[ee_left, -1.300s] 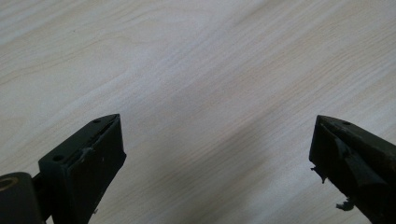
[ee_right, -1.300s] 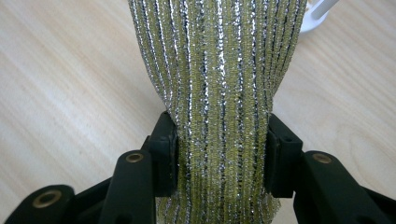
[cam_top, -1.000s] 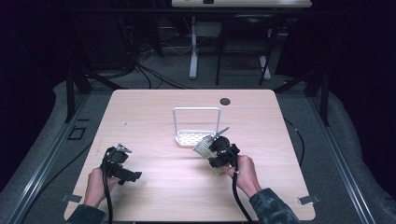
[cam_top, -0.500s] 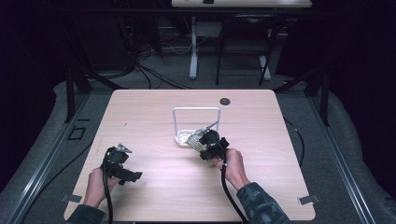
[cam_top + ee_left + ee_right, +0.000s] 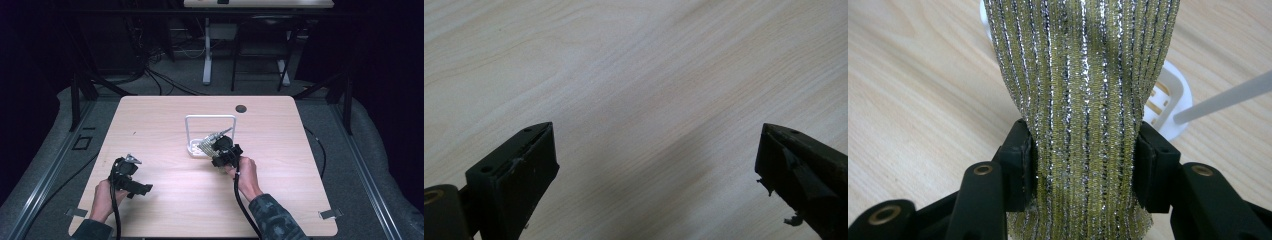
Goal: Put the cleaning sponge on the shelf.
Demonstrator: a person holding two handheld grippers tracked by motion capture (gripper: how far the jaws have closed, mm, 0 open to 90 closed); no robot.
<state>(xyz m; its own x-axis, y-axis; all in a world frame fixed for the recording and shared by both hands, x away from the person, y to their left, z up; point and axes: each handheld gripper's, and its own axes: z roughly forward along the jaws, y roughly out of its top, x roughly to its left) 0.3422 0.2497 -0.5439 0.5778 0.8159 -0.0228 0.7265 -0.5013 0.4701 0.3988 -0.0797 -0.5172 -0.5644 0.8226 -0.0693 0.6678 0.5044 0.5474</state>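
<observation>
- Pinching a glittery scouring sponge (image 5: 1083, 100) between its two black jaws, the right gripper (image 5: 222, 150) sits over the middle of the table (image 5: 165, 120), just in front of a white wire rack (image 5: 210, 120).
- In the right gripper view the sponge, striped in gold, silver and dark thread, stands up between the pads and is squeezed in at its waist where they press on both sides.
- The jaws have just been easing apart a little, yet the pads press on the sponge's sides and it stays between them.
- Beyond the sponge in that view, the rack's white slotted base (image 5: 1168, 107) lies on the wood, and one pale bar of the rack crosses the right edge.
- In the high view the sponge (image 5: 207, 146) pokes out at the gripper's far-left side, right at the rack's base; whether it touches the base cannot be told.
- The right hand (image 5: 245, 175) grips the tool from the near side, with a patterned sleeve behind it and the cable trailing toward the table's near edge.
- The left gripper (image 5: 131, 179) rests low near the table's front-left area, held by the left hand (image 5: 102, 200), well apart from the rack.
- In the left gripper view its jaws are spread wide with bare wood between them.
- A small dark round hole (image 5: 241, 108) sits in the tabletop beyond the rack.
</observation>
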